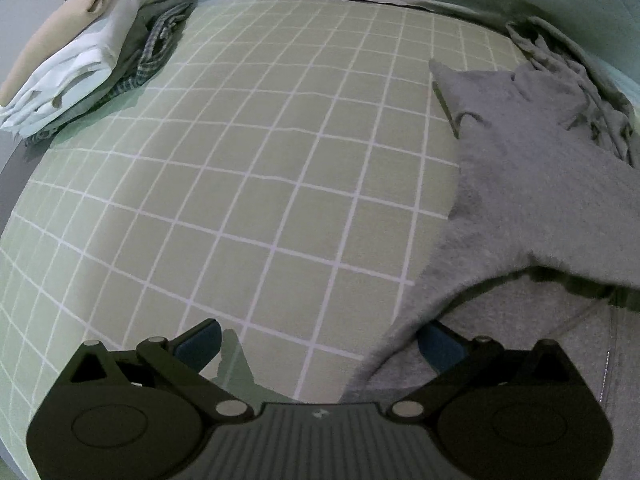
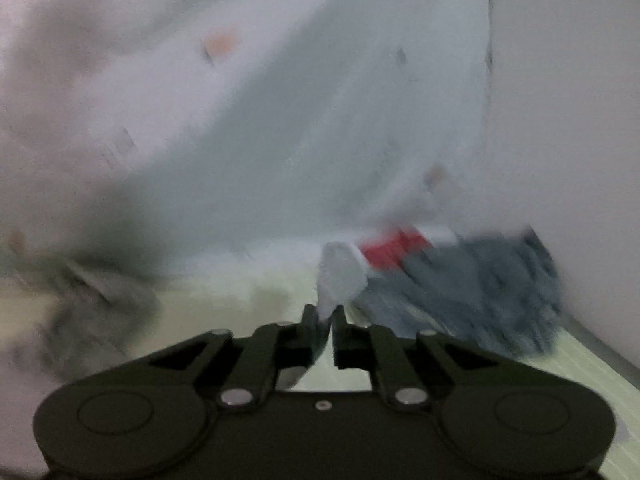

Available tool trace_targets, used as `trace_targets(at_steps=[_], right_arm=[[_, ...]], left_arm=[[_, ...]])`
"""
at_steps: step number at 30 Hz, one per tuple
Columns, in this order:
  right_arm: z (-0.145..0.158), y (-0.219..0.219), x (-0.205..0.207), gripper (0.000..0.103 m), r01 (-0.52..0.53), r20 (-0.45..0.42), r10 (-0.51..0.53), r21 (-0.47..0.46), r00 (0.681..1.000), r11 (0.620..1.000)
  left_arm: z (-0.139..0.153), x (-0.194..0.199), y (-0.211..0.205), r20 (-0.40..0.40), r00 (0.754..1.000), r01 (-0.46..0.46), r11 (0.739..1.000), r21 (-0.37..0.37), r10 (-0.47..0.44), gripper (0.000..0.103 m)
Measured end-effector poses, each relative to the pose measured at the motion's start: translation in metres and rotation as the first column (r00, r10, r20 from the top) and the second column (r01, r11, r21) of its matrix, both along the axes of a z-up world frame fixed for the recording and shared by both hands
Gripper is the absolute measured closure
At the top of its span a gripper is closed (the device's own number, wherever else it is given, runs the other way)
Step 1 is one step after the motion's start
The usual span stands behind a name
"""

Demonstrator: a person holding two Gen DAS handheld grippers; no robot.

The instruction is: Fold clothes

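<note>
Looking down from the left wrist view, the left hand-held gripper [image 1: 318,346] hangs with its blue-padded fingers [image 1: 200,344] spread wide apart and nothing pressed between them. Beneath it lies a pale green bed sheet with a white grid pattern [image 1: 248,184]. A fuzzy grey fleece garment [image 1: 520,200] lies spread along the right edge of the bed, and its near edge drapes over the right finger, partly hiding it; whether the pad touches the cloth cannot be told. At the far left corner sits a stack of folded clothes in beige, white and blue check [image 1: 88,56]. A crumpled grey cloth [image 1: 568,72] lies at the far right edge, behind the fleece.

The right wrist view is heavily blurred. The right hand-held gripper [image 2: 323,318] has its fingers drawn close together, clamped on a strip of pale grey-white fabric [image 2: 338,276] that rises from between the tips. Behind it a dark blue-grey heap of cloth [image 2: 480,292] with a red patch [image 2: 394,248] rests on the green sheet, against a pale patterned backdrop [image 2: 280,100].
</note>
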State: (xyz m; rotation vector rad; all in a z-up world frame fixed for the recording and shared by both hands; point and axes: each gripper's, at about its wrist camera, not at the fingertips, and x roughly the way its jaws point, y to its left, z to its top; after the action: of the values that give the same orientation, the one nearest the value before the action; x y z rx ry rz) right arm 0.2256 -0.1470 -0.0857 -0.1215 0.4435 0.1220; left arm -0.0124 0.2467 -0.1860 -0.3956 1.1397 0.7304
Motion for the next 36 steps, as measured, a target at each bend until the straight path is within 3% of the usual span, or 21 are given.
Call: trace_targets(at_steps=[2, 4, 6, 9, 15, 24, 32, 34, 36], right_arm=[[-0.031, -0.009, 0.011, 0.065, 0.055, -0.101, -0.060, -0.049, 0.993, 0.997], [-0.052, -0.022, 0.012, 0.062, 0.093, -0.195, -0.098, -0.032, 0.976, 0.995], [-0.062, -0.032, 0.007, 0.051, 0.128, -0.239, -0.119, 0.024, 0.964, 0.991], [-0.069, -0.042, 0.002, 0.031, 0.159, -0.276, -0.131, 0.082, 0.952, 0.984], [-0.075, -0.046, 0.003, 0.002, 0.130, -0.275, -0.087, 0.140, 0.958, 0.982], [-0.098, -0.040, 0.017, 0.000, 0.097, -0.317, -0.039, 0.170, 0.948, 0.981], [-0.102, -0.029, 0.026, 0.001, 0.072, -0.350, -0.033, 0.098, 0.936, 0.993], [-0.100, -0.025, 0.027, 0.007, 0.064, -0.341, -0.038, 0.066, 0.939, 0.996], [-0.098, -0.023, 0.028, 0.027, 0.066, -0.343, -0.038, 0.069, 0.938, 0.995]], left_arm=[[0.000, 0.000, 0.000, 0.000, 1.000, -0.003, 1.000, -0.002, 0.003, 0.000], [0.001, 0.000, -0.001, -0.003, 1.000, -0.005, 1.000, -0.003, 0.005, 0.000], [0.002, 0.001, -0.001, -0.008, 1.000, -0.005, 1.000, -0.002, 0.005, 0.000], [0.007, 0.001, -0.005, -0.002, 1.000, 0.011, 1.000, 0.006, -0.011, 0.000], [0.025, 0.007, -0.013, 0.091, 0.993, 0.076, 0.996, 0.035, -0.079, 0.000], [0.029, 0.035, -0.011, 0.120, 0.985, 0.116, 0.992, 0.050, -0.121, 0.000], [0.014, 0.052, -0.006, 0.071, 0.992, 0.105, 0.994, 0.035, -0.107, 0.000], [0.008, 0.053, -0.006, 0.054, 0.993, 0.106, 0.994, 0.027, -0.107, 0.000], [0.006, 0.052, -0.006, 0.061, 0.993, 0.100, 0.995, 0.023, -0.102, 0.000]])
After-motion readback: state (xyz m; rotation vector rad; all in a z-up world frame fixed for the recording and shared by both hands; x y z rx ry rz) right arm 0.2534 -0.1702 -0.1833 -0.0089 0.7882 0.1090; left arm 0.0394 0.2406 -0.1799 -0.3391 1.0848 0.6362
